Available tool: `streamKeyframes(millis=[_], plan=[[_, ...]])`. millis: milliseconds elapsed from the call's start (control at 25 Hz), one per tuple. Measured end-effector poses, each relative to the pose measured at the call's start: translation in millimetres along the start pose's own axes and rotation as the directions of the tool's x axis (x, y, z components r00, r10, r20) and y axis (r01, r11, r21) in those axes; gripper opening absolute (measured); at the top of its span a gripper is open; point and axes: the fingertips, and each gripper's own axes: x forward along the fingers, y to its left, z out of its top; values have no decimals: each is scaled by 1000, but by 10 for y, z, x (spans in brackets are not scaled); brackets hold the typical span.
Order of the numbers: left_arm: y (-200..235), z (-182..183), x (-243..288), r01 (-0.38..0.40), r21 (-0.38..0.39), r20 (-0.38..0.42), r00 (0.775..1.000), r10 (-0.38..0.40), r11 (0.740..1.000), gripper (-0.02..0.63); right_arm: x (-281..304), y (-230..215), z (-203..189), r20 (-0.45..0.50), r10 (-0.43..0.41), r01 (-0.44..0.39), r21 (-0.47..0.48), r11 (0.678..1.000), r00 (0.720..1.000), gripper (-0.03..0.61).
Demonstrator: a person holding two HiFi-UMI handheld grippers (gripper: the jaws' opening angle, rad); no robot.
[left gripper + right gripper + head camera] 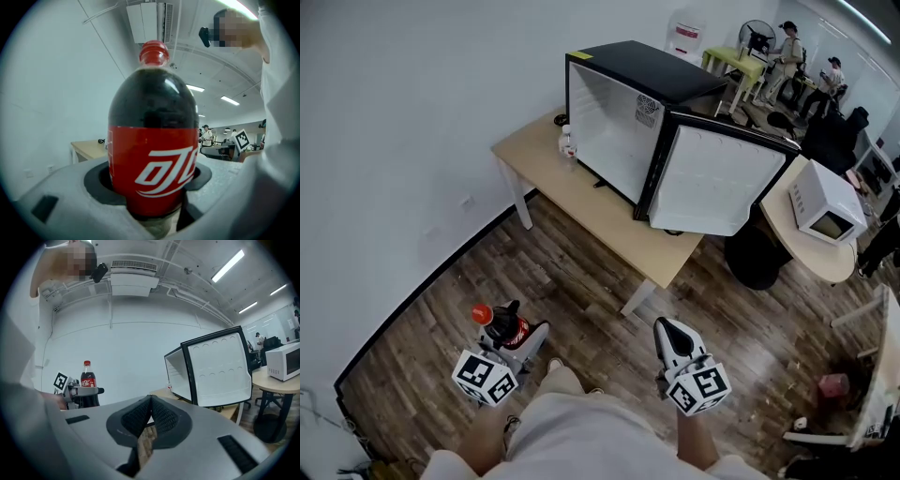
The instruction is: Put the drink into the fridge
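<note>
Red-labelled dark plastic cola bottle (152,154) stands upright at lower left, grasped by left gripper (514,330) for carrying; right gripper (150,401) clenched empty

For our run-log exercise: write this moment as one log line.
left gripper: shut on cola bottle | right gripper: shut, empty | fridge: door open, on table | stage: bottle not yet in fridge

White microwave (827,200) on round table (800,249), fan (757,36) & 2 ppl (787,49) far bkgd.
</note>
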Motion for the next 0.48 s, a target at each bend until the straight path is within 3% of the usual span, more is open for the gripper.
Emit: streamKeyframes(millis=[200, 480], plan=[[254, -65, 191, -3, -32, -15, 1000, 3, 999, 313, 240, -56, -117, -48, 1, 0, 14, 1000, 999, 0], [739, -29, 1075, 87, -36, -40, 995, -88, 996, 313, 998, -450, 4, -80, -45, 46, 10, 999, 996, 0]])
